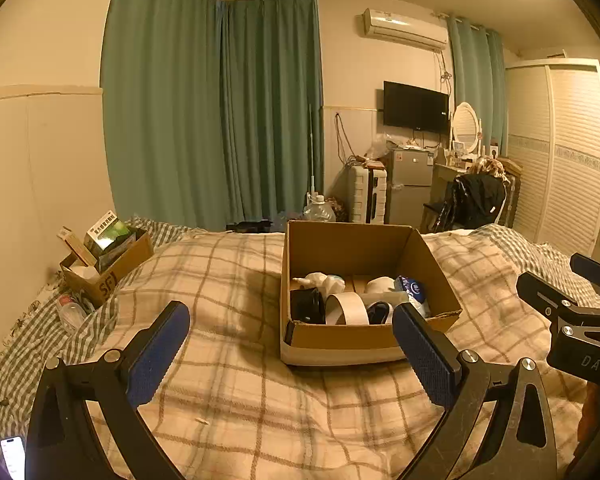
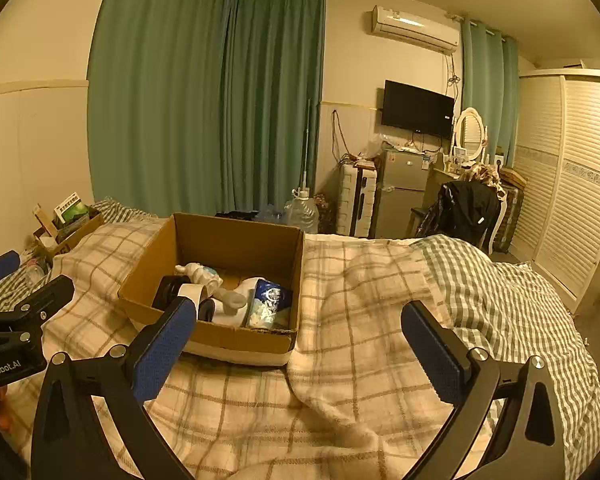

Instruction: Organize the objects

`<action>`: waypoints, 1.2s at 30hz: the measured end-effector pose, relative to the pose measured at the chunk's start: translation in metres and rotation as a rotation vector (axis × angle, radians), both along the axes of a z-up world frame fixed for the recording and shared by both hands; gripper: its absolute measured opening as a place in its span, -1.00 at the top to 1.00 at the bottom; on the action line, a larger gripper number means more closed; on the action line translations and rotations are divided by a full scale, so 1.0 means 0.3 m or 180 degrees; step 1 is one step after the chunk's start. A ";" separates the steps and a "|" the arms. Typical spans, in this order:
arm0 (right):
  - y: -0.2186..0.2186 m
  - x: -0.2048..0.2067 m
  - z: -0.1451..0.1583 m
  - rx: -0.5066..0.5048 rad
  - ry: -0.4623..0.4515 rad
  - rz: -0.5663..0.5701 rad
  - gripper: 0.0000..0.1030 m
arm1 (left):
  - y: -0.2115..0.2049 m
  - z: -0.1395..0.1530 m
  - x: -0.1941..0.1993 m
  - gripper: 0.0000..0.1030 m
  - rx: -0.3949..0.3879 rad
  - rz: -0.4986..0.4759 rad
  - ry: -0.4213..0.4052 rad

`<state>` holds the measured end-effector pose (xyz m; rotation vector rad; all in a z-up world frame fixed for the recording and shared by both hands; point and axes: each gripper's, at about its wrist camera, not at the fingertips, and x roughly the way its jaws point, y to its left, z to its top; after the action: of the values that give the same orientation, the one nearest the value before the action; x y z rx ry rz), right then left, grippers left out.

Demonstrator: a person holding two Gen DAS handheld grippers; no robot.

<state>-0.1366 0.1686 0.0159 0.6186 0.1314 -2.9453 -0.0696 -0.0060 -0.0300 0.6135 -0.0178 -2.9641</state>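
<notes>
Where a plaid blanket (image 1: 235,384) covers a bed (image 2: 512,304) with a green checked sheet, seen through 2 fisheye wrist cameras in a warm-lit bedroom. Behind the bed, long green curtains (image 1: 215,112), a louvred white wardrobe (image 2: 572,184) at far right, a wall-mounted air conditioner (image 1: 404,29), a dark wall television (image 1: 415,107), a small silver fridge (image 1: 410,184) and an oval mirror (image 2: 471,133).

Resting on the blanket, near the middle of the bed, an open cardboard box (image 1: 352,240) with its flaps up. Inside, crowded toward the near wall: a black round object (image 1: 307,305) at left, a roll of tape (image 1: 347,309) standing on edge just beside it, a white spray bottle (image 2: 197,273) lying behind, and a blue-and-white packet (image 2: 269,304) at the right side. Exact contact between these items hard to tell.

Against the left wall, well apart from the first, a 2nd smaller cardboard box (image 1: 111,268) holding upright packets, with a clear plastic bottle (image 1: 71,312) lying just beside it.

In the foreground, left gripper (image 1: 291,354) spread wide with nothing between its blue pads, hovering just short of the big box. Right gripper (image 2: 295,350) equally wide apart and empty, over the blanket to the right of the box's near corner.

At the bottom left corner of the left view, a lit phone screen (image 1: 13,456).
</notes>
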 end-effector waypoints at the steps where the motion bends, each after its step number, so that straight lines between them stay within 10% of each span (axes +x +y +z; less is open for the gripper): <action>1: 0.000 -0.002 -0.003 -0.0001 -0.0007 -0.0003 -0.99 | 0.000 0.000 0.000 -1.00 0.0000 -0.0002 0.0000; 36: -0.004 -0.005 -0.024 0.0017 -0.0059 -0.0002 -0.99 | 0.005 -0.021 -0.014 -1.00 -0.0119 0.0024 -0.0098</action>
<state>-0.1381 0.1675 0.0087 0.6469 0.1374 -2.9399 -0.0737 -0.0047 -0.0364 0.6530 -0.0732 -2.9398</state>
